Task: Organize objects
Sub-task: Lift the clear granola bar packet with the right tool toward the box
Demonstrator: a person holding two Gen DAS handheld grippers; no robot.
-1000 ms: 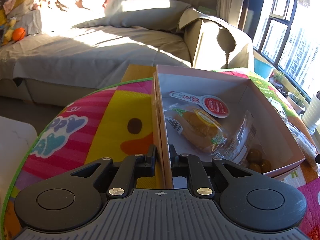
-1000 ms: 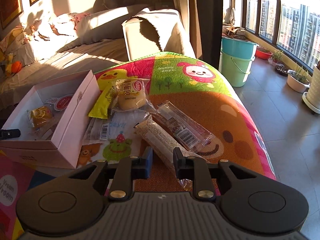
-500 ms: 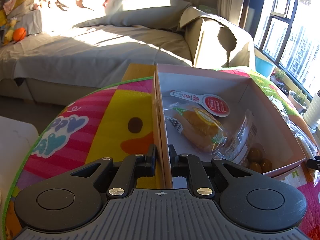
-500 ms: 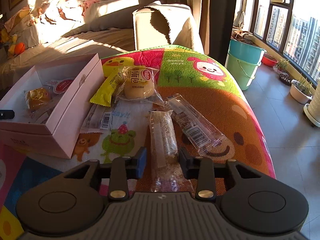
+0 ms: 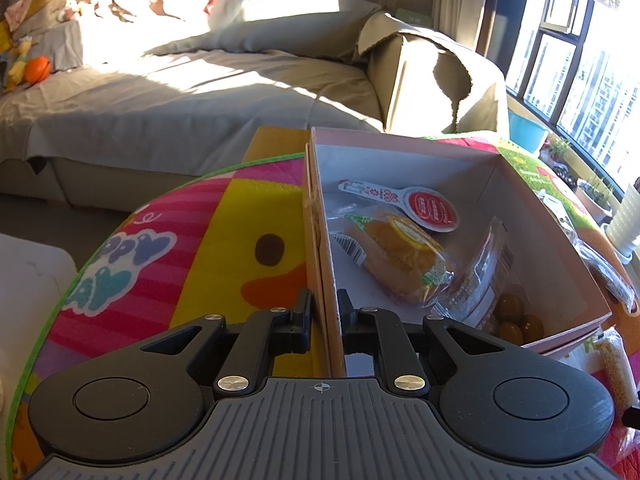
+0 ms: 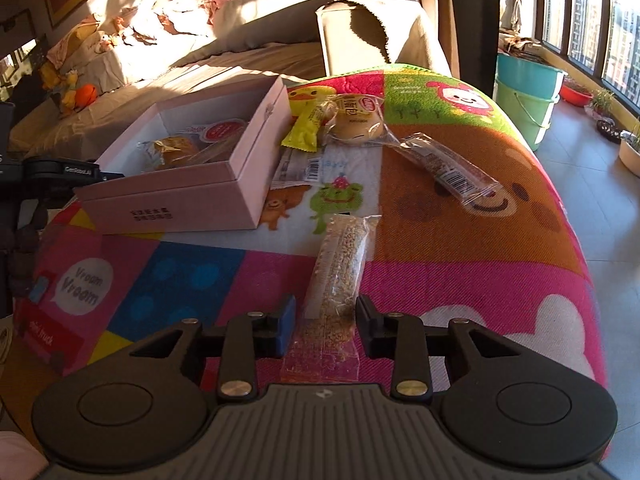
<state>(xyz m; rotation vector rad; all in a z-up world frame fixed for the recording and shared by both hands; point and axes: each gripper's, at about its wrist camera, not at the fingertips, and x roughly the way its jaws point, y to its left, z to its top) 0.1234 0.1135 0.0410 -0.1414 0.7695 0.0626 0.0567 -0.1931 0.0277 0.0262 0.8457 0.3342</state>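
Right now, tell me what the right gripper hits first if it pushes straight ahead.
The right gripper already straddles the sesame bar, its fingers open either side. Pushed ahead, it likely just slides along that bar; beyond lies only the play mat.

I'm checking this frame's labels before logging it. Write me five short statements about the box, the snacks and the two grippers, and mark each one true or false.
1. The left gripper is closed on the side wall of the pink box. True.
2. The pink box is empty. False: it holds several wrapped snacks, among them an orange cake.
3. The sesame bar lies between the fingers of the right gripper. True.
4. The right gripper is clamped tight on the sesame bar. False: its jaws stand apart beside the wrapper.
5. The yellow packet lies inside the box. False: it lies on the mat beside it.
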